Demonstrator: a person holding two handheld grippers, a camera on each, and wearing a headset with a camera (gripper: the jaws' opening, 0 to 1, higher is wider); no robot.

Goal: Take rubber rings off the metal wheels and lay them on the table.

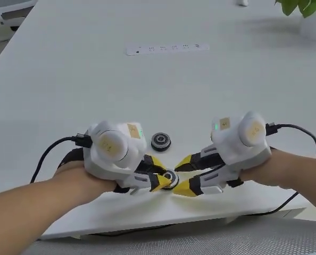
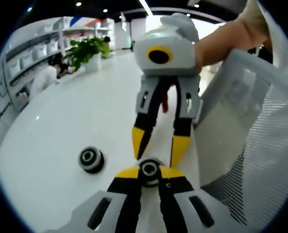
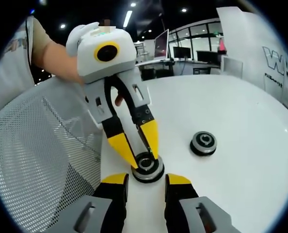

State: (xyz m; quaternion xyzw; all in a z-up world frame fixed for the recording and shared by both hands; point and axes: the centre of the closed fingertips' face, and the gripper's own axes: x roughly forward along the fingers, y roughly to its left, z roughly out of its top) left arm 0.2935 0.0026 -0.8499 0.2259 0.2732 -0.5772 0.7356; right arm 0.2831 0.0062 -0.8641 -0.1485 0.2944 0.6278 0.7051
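The left claw is clamping a small round metal wheel with a black rubber ring around it, its two yellow-tipped jaws pressing on opposite sides of the wheel. In the left gripper view this claw is rising from the bottom with the wheel sitting between its tips, low over the white table. The ring is still sitting on the wheel.

The right claw is facing that gripped wheel from the opposite side, with its jaws spread apart and holding nothing. In the right gripper view its own tips are standing open just short of the wheel, while the left claw is reaching in from the far side and pinching it. From the left gripper view, the right claw is hanging open just beyond the wheel.

A second metal wheel with a black rubber ring is lying flat on the table just beyond the gripped wheel, apart from both claws. A white power strip is lying well beyond the gripped wheel, and a green potted plant is standing farther off still, to its right.
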